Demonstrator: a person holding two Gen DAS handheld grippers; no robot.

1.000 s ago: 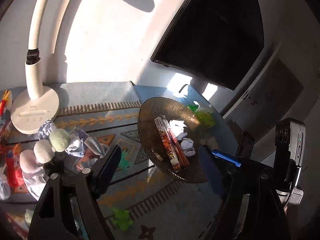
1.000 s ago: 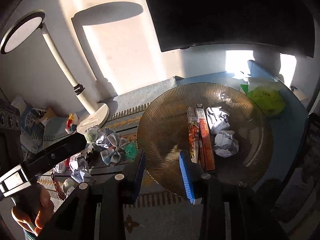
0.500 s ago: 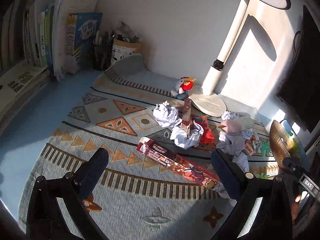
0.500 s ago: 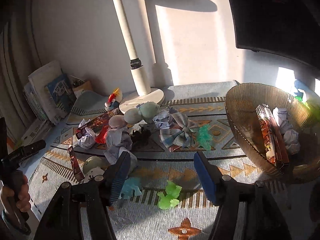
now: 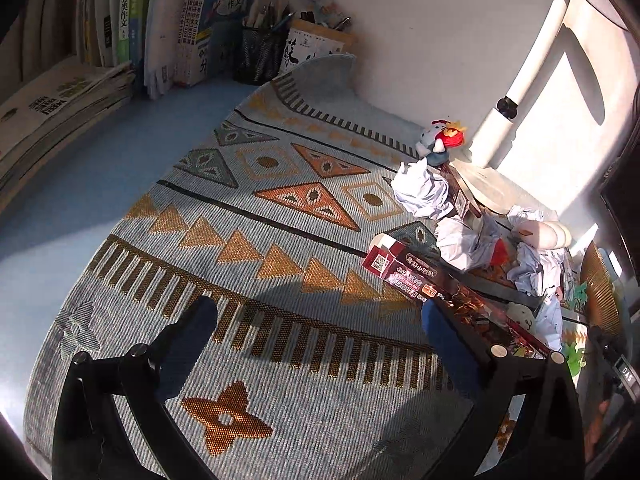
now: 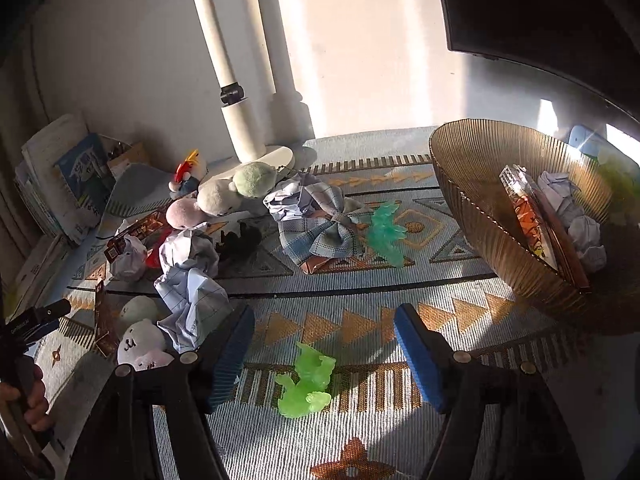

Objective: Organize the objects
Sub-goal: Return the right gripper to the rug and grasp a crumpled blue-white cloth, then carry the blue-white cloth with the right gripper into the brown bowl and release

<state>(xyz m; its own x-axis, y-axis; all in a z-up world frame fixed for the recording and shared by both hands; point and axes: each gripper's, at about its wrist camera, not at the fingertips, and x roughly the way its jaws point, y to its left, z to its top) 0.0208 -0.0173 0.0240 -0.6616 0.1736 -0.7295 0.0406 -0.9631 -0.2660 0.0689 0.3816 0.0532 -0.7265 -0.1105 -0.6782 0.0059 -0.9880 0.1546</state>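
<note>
While both claws hang angled down over the patterned mat [image 5: 248, 216] on the desk, neither grips anything. The left claw [image 5: 320, 320] is spread to its widest, jaws having just been opening, with only bare woven mat between the pads. Its right finger [image 5: 444, 332] sits just beside the long red printed box [image 5: 432, 280], which lies flat on the mat running away to the right, overlapped at its near end by that finger; whether they touch I cannot tell. Beyond the box sit crumpled paper balls [image 5: 424, 192], a small red-and-white plush [image 5: 442, 140] and the white lamp base [image 5: 492, 192].

Over to the right claw [image 6: 324, 328]: jaws apart, having just been opening further, nothing pressed between the blue pads. The translucent green toy figure [image 6: 306, 380] lies on the mat squarely between the two fingers, a little nearer the camera than the tips, untouched. A teal toy figure [image 6: 386, 232] rests farther out, next to a plaid cloth bow [image 6: 316, 224]. Off the left finger lies a crumpled sheet of lined paper [image 6: 192, 284], with a white plush [image 6: 140, 346] just beside it. To the right stands the amber ribbed bowl [image 6: 480, 208], already holding two long boxes [image 6: 532, 216] and white paper balls [image 6: 576, 216]. At far left a hand [image 6: 28, 400] holds the other tool's handle.
</note>
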